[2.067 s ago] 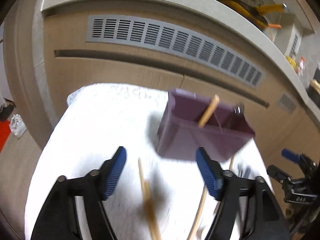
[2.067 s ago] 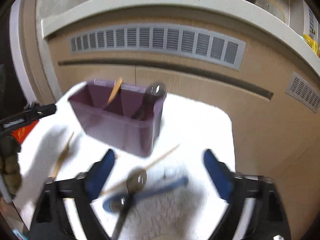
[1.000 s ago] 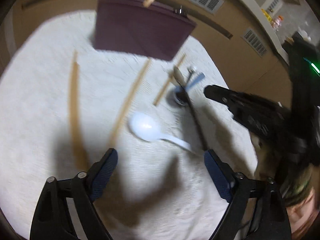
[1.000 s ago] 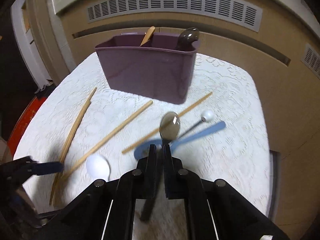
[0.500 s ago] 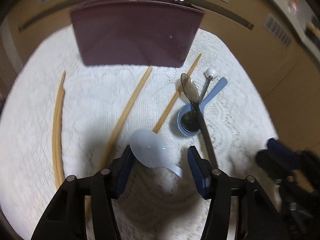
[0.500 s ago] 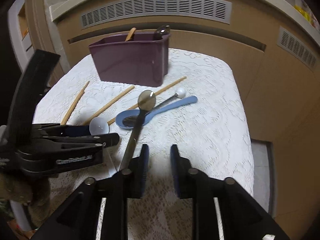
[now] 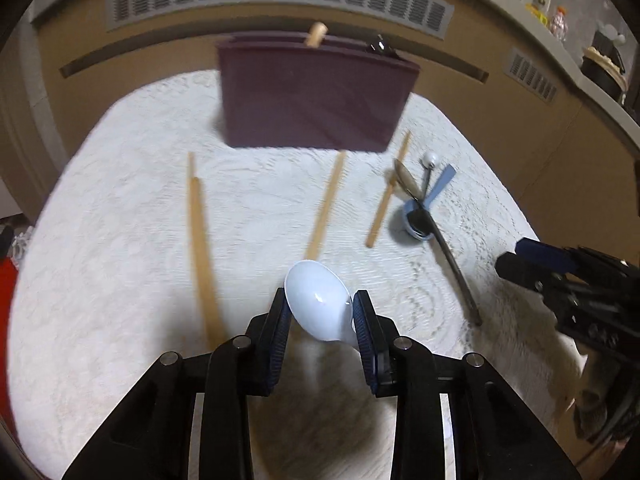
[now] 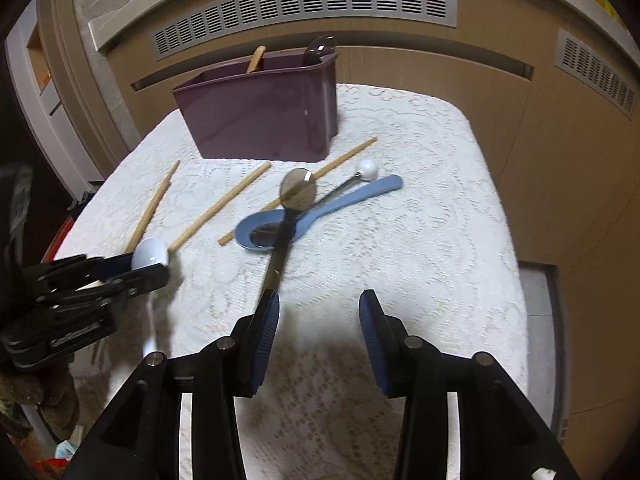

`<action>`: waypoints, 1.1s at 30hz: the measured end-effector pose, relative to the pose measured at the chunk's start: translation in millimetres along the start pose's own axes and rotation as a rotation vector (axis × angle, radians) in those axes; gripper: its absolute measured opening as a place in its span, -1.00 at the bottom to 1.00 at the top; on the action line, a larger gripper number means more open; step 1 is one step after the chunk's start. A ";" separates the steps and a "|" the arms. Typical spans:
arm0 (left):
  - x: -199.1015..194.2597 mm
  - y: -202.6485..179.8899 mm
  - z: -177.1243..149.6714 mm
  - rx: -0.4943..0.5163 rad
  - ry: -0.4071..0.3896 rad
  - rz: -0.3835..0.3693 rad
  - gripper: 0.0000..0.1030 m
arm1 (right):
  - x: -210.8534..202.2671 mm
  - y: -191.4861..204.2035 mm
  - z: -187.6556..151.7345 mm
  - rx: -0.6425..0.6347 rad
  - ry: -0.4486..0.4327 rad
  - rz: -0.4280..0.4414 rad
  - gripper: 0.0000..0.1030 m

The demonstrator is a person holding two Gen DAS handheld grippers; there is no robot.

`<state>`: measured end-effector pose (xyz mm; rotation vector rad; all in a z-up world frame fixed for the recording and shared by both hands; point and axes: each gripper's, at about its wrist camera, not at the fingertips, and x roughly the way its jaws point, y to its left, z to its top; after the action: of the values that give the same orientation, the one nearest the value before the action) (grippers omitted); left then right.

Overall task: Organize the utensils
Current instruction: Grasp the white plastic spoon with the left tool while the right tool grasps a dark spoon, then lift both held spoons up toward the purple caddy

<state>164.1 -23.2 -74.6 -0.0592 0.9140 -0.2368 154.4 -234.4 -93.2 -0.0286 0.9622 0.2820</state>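
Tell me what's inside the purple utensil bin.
Above the purple bin's rim stand a wooden stick end and a shiny metal spoon bowl at its right end. The opaque walls hide their lower parts and anything else inside.

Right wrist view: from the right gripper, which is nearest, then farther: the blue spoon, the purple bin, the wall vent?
From the right gripper:
1. Blue spoon, on the cloth just ahead.
2. Purple bin, at the cloth's far edge.
3. Wall vent, behind and above the bin.
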 end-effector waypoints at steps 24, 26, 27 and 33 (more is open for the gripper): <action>-48.3 56.5 2.3 -0.087 -0.111 -0.010 -0.37 | 102.5 27.9 83.8 -0.119 0.120 -0.024 -0.70; -46.9 56.0 1.9 -0.091 -0.108 -0.016 -0.37 | 90.3 29.6 80.9 -0.118 0.111 -0.008 -0.82; -46.8 55.3 1.5 -0.093 -0.107 -0.021 -0.37 | 82.0 31.6 78.9 -0.119 0.099 -0.002 -0.84; -50.9 47.0 0.2 -0.086 -0.112 -0.037 -0.39 | 18.2 42.8 68.5 -0.121 -0.003 0.071 -0.84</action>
<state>142.8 34.1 -42.0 -0.1679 0.8114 -0.2260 208.7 -178.9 -64.3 -0.1050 0.9436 0.4056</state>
